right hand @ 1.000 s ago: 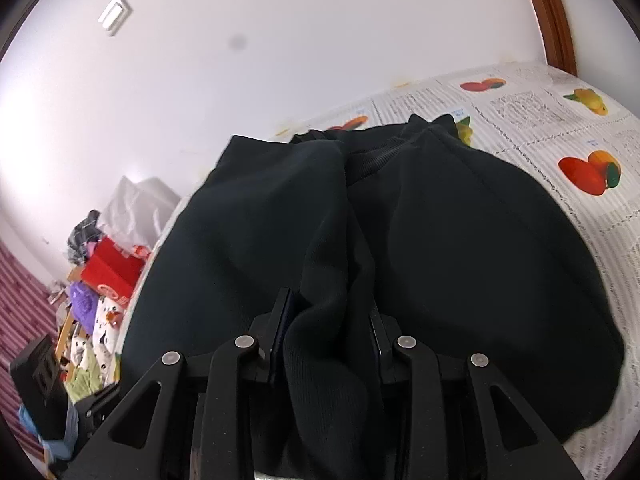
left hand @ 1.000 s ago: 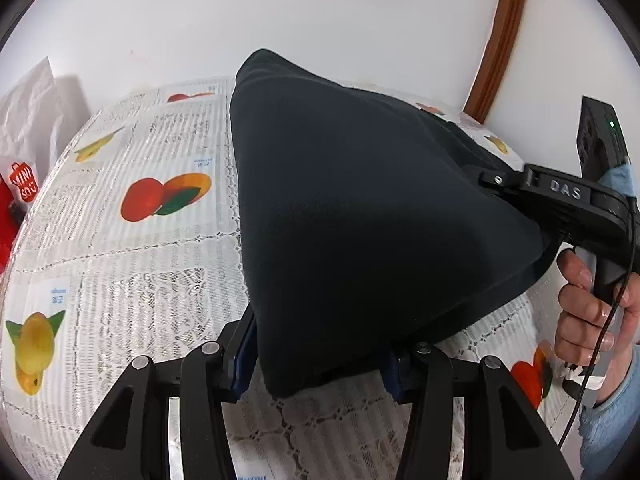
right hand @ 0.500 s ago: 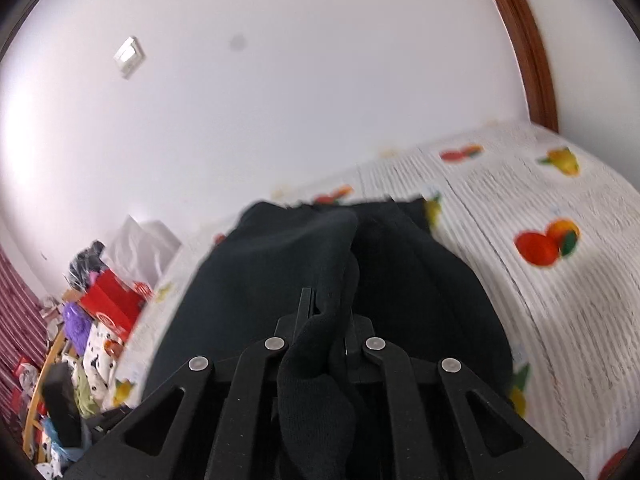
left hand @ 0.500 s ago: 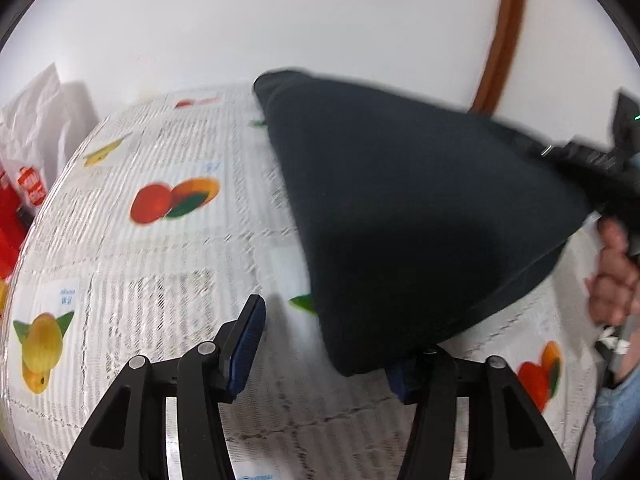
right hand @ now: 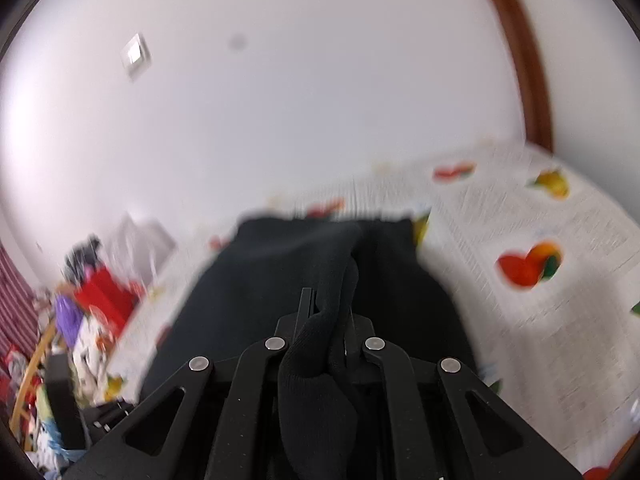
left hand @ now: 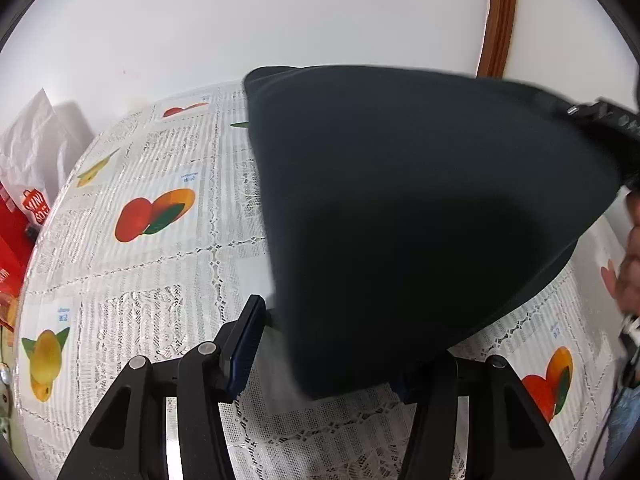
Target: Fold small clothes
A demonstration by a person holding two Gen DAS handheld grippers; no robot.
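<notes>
Two grippers work one dark garment (left hand: 420,208) over a desk (left hand: 132,288) covered in a white lace cloth printed with fruit. Nearest in the left wrist view, the left gripper (left hand: 332,344) has its jaws spread wide; its blue-padded left finger (left hand: 244,346) stands free of the fabric, while the garment's lower corner hangs down just in front of the right finger, hiding its pad, so nothing is clamped there. Beyond the jaws the garment rises as a broad, taut triangle lifted off the desk, its far corner near the wall and its right corner running to the right gripper (left hand: 600,116) at the edge of the view, with the person's hand (left hand: 628,276) below it. A red-and-orange fruit print (left hand: 154,214) lies on the desk left of the garment, and a white bag (left hand: 36,148) sits farther left by the wall.

In the blurred right wrist view, the right gripper (right hand: 326,316) has its jaws closed tight on a bunched fold of the garment (right hand: 316,272), which spreads away from the jaws over the desk (right hand: 540,320). Left of the garment, colourful clutter (right hand: 88,312) lies past the desk's edge.
</notes>
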